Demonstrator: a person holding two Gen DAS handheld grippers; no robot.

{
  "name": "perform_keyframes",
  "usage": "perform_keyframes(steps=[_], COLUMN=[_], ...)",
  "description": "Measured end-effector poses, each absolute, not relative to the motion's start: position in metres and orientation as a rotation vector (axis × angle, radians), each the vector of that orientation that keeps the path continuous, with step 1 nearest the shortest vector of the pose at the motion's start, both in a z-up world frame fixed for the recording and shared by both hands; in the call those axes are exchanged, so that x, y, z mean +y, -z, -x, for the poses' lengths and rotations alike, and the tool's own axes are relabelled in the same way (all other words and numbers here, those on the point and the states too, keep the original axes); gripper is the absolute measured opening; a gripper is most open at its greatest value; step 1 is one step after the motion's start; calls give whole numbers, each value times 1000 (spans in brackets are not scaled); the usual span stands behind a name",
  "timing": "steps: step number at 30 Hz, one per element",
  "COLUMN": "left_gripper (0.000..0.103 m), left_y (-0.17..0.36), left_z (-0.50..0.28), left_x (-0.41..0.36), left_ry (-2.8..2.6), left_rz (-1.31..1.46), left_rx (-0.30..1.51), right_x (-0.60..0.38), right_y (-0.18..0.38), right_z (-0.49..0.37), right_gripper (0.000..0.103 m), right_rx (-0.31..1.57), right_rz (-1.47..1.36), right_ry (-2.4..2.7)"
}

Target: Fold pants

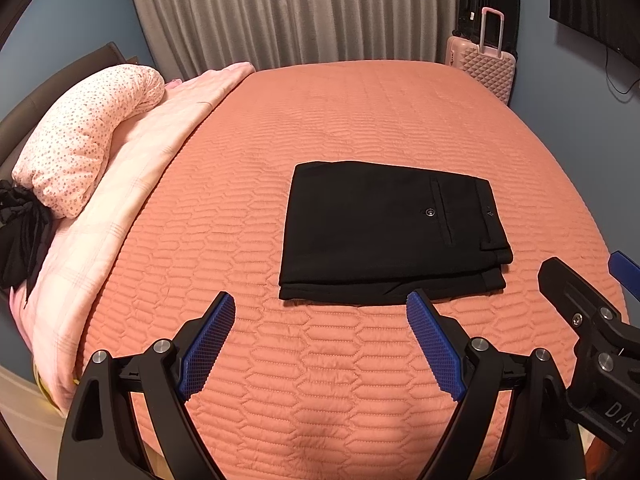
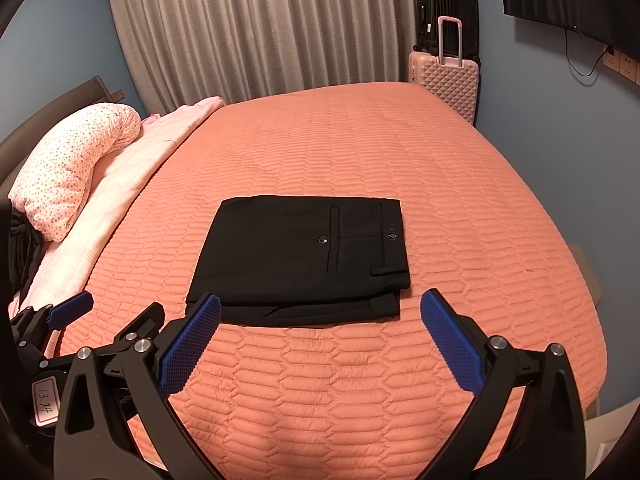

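Salmon-orange quilted bedspread (image 1: 360,120) is filling most of both views, its stitched pattern running from the lower edge up to the grey pleated curtain (image 1: 300,12) that is hanging across the top of the frame. Along the left side, a pale pink blanket (image 1: 132,168) is lying folded back over the bed's edge, and a dotted pink-and-white pillow (image 1: 84,140) is resting on top of it, with some bunched black fabric (image 1: 20,236) sitting at its lower end. In the upper right, a pink suitcase (image 1: 484,68) is standing beside the far corner of the bed, with a black suitcase (image 1: 488,4) standing just behind it. The black pants (image 1: 384,232) are lying folded into a flat rectangle right of centre in the left wrist view and at the middle of the right wrist view, back pocket and button facing up, waistband toward the right. The left gripper (image 1: 320,316) is hovering in the lower part of its frame, blue-padded fingers (image 1: 210,344) standing wide apart and holding nothing, near the pants' near edge but not touching. The right gripper (image 2: 320,316) is likewise standing open and empty, its left pad overlapping the pants' lower left corner in the picture.
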State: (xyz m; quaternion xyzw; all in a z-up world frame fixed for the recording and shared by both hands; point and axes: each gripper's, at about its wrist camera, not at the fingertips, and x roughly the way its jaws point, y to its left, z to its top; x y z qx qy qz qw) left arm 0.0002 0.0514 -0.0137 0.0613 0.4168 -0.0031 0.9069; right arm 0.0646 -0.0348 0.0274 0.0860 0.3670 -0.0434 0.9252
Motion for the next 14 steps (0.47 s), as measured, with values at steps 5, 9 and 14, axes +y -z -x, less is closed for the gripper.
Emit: perform_keyframes(steps=[5, 9, 14], left_gripper=[86, 86, 86], left_y=[15, 15, 15], left_z=[1, -1, -2], left_x=[50, 51, 53], left_ry=[5, 4, 15], left_rz=[-140, -136, -128], left_rx=[854, 857, 866], right_x=[-35, -34, -34], right_y=[-28, -28, -27], right_z=[-65, -65, -64], right_gripper=[98, 98, 98], right_rx=[754, 752, 752], right_rz=[-177, -177, -182], right_ry=[94, 100, 105])
